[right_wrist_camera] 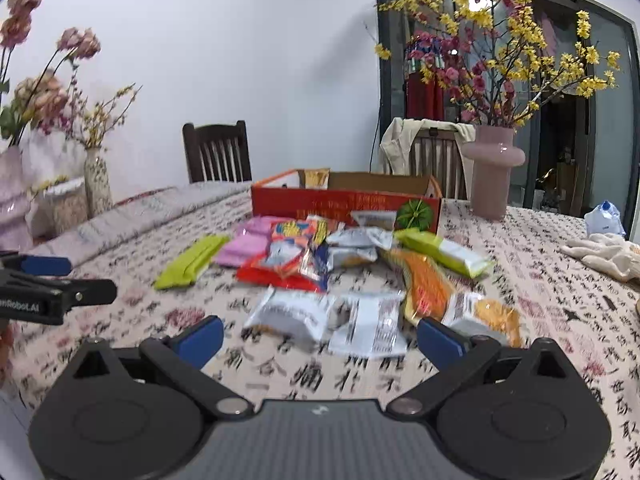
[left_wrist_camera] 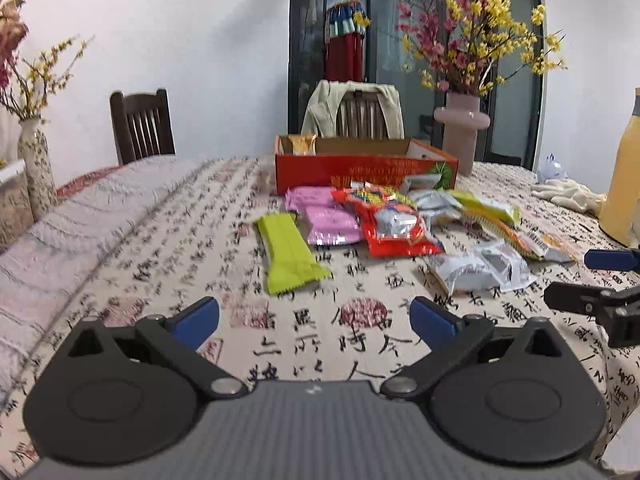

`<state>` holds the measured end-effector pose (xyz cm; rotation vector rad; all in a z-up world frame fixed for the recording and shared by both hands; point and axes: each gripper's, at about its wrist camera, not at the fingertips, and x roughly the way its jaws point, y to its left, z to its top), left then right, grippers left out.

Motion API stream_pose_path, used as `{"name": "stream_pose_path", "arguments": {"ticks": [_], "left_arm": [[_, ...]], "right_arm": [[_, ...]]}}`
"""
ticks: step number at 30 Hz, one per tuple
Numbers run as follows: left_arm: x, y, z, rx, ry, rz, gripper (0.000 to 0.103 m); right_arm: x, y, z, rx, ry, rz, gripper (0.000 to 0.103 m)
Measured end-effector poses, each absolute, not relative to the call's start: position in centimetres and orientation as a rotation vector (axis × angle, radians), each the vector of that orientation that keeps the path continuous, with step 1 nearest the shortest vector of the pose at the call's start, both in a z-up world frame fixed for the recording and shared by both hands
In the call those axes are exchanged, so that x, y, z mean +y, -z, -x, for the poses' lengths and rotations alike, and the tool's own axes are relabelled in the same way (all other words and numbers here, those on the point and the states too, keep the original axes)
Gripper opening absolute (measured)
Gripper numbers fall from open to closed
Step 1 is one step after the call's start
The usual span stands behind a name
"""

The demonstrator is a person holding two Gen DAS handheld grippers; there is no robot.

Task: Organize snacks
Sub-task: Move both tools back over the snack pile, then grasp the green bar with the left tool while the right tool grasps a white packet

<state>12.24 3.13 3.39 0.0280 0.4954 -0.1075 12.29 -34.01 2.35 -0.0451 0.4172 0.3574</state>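
A heap of snack packets lies on the patterned tablecloth in front of an open red cardboard box (left_wrist_camera: 360, 170) (right_wrist_camera: 344, 202). In the left wrist view a lime-green packet (left_wrist_camera: 290, 256) lies nearest, then pink packets (left_wrist_camera: 330, 222), a red packet (left_wrist_camera: 394, 226) and white packets (left_wrist_camera: 480, 268). My left gripper (left_wrist_camera: 316, 318) is open over bare cloth, short of the green packet. My right gripper (right_wrist_camera: 320, 338) is open too, and white packets (right_wrist_camera: 292, 314) lie just beyond its fingertips, with an orange packet (right_wrist_camera: 428, 286) to the right. Each gripper shows at the edge of the other's view: the right gripper (left_wrist_camera: 592, 278) and the left gripper (right_wrist_camera: 76, 278).
A pink vase of yellow and pink blossoms (left_wrist_camera: 462, 132) (right_wrist_camera: 494, 172) stands right of the box. A patterned vase (left_wrist_camera: 36, 168) stands at the left edge. A yellow jug (left_wrist_camera: 624, 184) and white cloth gloves (right_wrist_camera: 604, 254) lie far right. Chairs (left_wrist_camera: 142, 124) stand behind the table.
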Motion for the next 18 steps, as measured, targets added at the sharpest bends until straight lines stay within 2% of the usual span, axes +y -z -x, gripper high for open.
{"name": "stream_pose_path", "arguments": {"ticks": [5,10,18], "left_arm": [[3.7,-3.0,-13.7,0.526,0.114,0.024,0.103],[4.1,-3.2,-16.1,0.546,0.082,0.012,0.103],[4.3,-3.1,-21.0,0.596,0.1,0.012,0.103]], "right_arm": [[-33.7,-1.4,-12.9,0.443,-0.38,0.034,0.103],[-33.2,-1.6,-13.9,0.388,-0.43,0.13,0.103],[-30.8,-2.3,-19.4,0.477,-0.422,0.311,0.1]]}}
